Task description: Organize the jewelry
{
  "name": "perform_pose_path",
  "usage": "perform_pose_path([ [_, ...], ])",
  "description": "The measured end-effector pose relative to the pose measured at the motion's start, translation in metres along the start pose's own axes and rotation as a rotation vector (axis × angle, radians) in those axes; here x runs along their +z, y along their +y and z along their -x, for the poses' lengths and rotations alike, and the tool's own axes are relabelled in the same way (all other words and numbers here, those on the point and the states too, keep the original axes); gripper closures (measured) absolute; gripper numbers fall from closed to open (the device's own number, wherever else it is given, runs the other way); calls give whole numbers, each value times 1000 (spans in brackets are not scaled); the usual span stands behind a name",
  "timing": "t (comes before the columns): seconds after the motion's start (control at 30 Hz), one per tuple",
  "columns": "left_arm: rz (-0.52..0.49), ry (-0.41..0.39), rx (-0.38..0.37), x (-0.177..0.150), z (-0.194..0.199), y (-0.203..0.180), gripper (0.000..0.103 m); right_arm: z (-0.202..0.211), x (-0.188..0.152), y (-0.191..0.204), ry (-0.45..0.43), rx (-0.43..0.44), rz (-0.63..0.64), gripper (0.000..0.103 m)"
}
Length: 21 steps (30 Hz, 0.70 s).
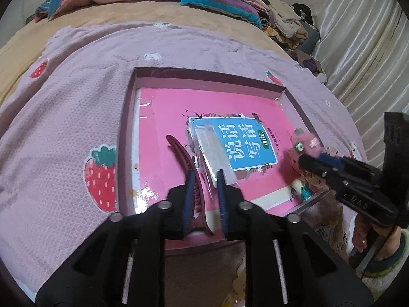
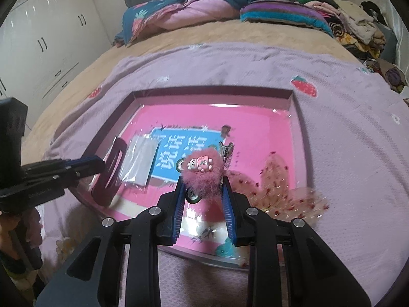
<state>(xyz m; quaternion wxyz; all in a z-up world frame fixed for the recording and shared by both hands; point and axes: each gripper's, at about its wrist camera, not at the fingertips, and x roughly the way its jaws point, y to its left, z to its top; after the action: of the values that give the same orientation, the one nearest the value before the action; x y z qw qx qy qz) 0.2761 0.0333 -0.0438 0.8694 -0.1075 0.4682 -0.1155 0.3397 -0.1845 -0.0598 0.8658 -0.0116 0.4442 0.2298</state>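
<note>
A bed (image 2: 179, 48) with piled quilts (image 2: 184, 12); white wardrobes (image 2: 46, 38) left, perhaps curtains (image 1: 363, 51) right.

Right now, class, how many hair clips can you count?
2: a dark red clip between the left gripper's open fingers; a fluffy pink clip in the right gripper. Others may be hidden.

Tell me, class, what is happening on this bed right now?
A person holds a gripper in each hand over a shallow box lined with a pink book. The right gripper is shut on a fluffy pink hair clip, hanging over the box. The left gripper has a dark red hair clip between its jaws, apparently letting go, with the clip lying in the box beside a clear packet.
</note>
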Motion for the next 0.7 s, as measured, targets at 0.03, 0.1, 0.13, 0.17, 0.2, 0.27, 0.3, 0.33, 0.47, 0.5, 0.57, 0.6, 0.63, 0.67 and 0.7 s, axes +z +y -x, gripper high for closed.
perform_pose_path([
  [0.03,5,0,3,-1,2,1,81,-3,-1,1,10,3,2,76],
  [0.1,7,-4,18,-3,7,2,74,-7,-4,4,26,4,7,74],
  [0.13,9,-2,26,-3,8,2,72,-8,-5,6,32,3,12,74],
  [0.17,13,-4,35,-4,12,3,68,-10,-7,6,38,3,15,74],
  [0.2,14,-8,37,-4,14,4,66,-12,-8,8,43,5,14,74],
  [0.27,15,-13,48,-6,20,4,59,-15,-10,9,53,16,4,73],
  [0.3,17,-18,52,-7,23,5,55,-15,-12,10,57,19,0,72],
  [0.33,17,-23,54,-7,27,5,48,-15,-12,10,56,19,1,72],
  [0.47,12,-41,83,-9,38,4,40,-13,-15,11,52,23,-10,57],
  [0.5,12,-48,88,-10,41,3,39,-12,-15,11,50,23,-11,57],
  [0.57,14,-55,89,-11,44,2,35,-8,-16,11,48,21,-11,54],
  [0.6,16,-59,91,-13,47,2,33,-5,-17,10,42,22,-17,48],
  [0.63,19,-62,90,-14,49,1,31,-2,-17,9,35,22,-23,46],
  [0.67,21,-64,90,-14,50,0,27,1,-17,8,28,22,-28,45],
  [0.7,22,-68,90,-15,53,-1,23,5,-17,7,22,24,-35,42],
])
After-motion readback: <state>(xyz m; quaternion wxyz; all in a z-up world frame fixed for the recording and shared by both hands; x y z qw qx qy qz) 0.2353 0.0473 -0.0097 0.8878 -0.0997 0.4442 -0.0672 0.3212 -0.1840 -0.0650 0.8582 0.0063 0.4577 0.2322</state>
